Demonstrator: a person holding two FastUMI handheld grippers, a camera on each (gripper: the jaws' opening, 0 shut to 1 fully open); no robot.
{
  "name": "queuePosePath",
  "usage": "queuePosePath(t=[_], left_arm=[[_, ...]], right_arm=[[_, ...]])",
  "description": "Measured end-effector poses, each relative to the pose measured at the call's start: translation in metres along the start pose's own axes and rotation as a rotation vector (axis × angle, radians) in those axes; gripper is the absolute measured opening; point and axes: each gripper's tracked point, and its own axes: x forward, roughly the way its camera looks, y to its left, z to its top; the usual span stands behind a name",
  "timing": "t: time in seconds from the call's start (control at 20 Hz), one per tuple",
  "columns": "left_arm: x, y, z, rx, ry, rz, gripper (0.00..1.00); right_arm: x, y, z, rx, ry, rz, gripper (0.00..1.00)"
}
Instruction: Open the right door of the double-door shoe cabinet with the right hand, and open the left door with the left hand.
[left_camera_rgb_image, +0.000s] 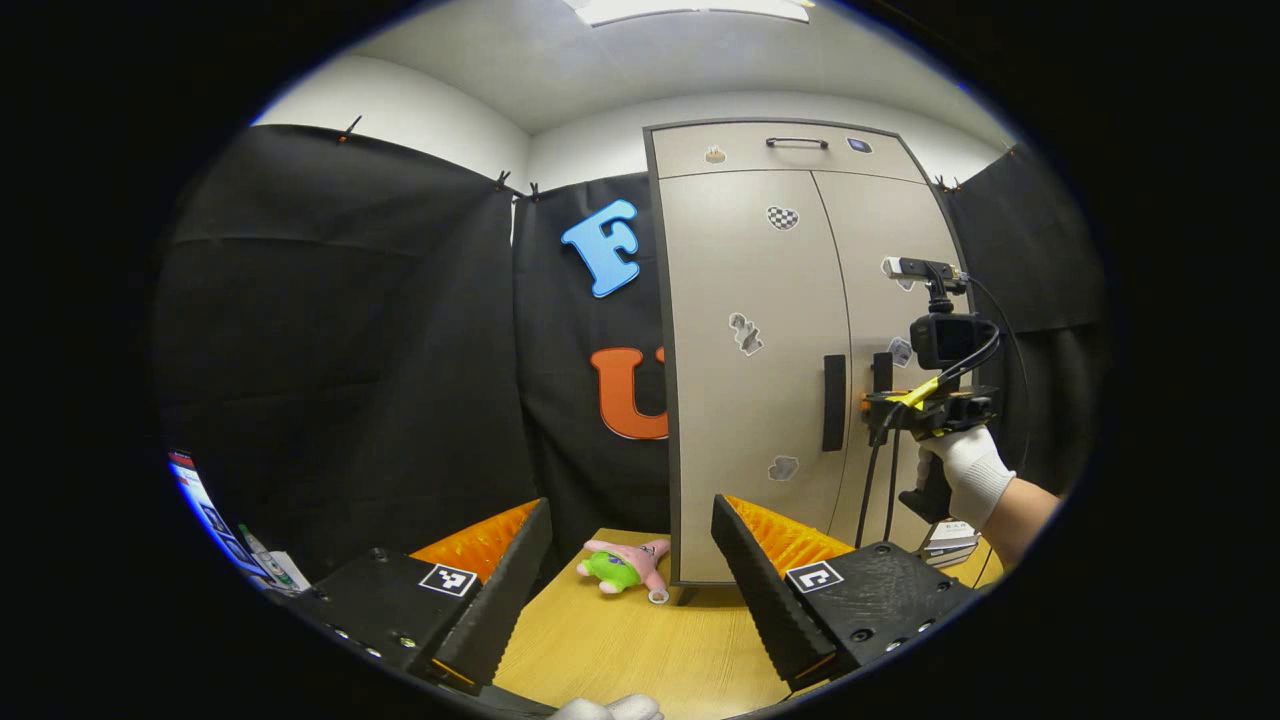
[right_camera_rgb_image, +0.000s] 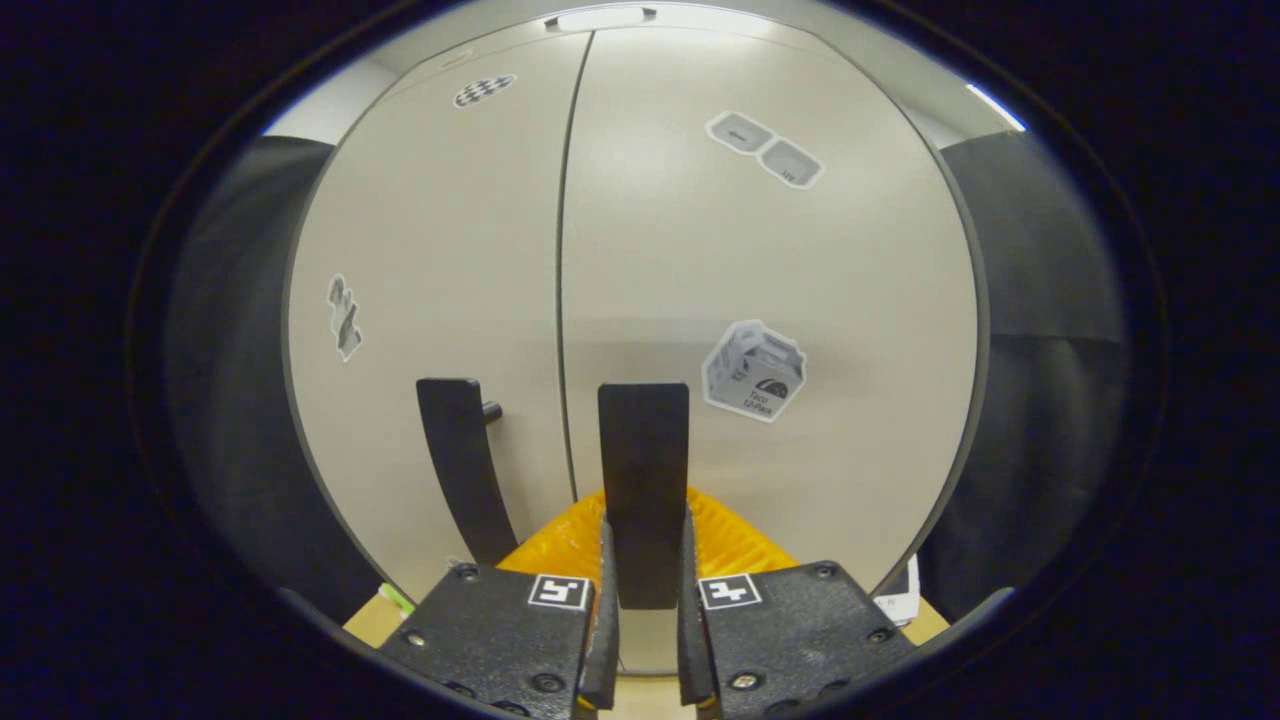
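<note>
Grey shoe cabinet (left_camera_rgb_image: 760, 330) closed; right tool (right_camera_rgb_image: 645, 600) clenched on right handle (right_camera_rgb_image: 644, 470); left tool (left_camera_rgb_image: 630, 590) released.

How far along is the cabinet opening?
Neither door looks open yet. In hand: the right gripper is closed on the right door's handle. Left to do: pull it open, then bring the open left gripper to the left door's handle.

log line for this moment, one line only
right gripper: shut on right door handle | left gripper: open, apart from cabinet | left door: closed | right door: closed
</note>
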Motion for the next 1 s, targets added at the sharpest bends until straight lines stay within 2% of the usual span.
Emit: queuePosePath(t=[0.05,0.15,0.2,0.65,1.0], left_arm=[[0.0,0.0,0.0,0.002,-0.002,-0.003,0.96],[-0.001,0.0,0.001,0.0,-0.005,-0.012,0.96],[-0.002,-0.001,0.002,-0.001,-0.006,-0.017,0.96],[-0.016,-0.001,-0.001,-0.003,-0.017,-0.064,0.96],[-0.026,-0.009,-0.002,-0.001,-0.031,-0.1,0.96]], right_arm=[[-0.001,0.0,-0.001,-0.004,0.003,0.008,0.26],[-0.008,0.0,-0.002,-0.015,0.002,0.023,0.22],[-0.011,0.0,-0.003,-0.014,0.003,0.029,0.24],[-0.082,-0.025,-0.011,-0.001,0.014,0.075,0.22],[-0.128,-0.057,-0.019,0.016,0.01,0.059,0.19]])
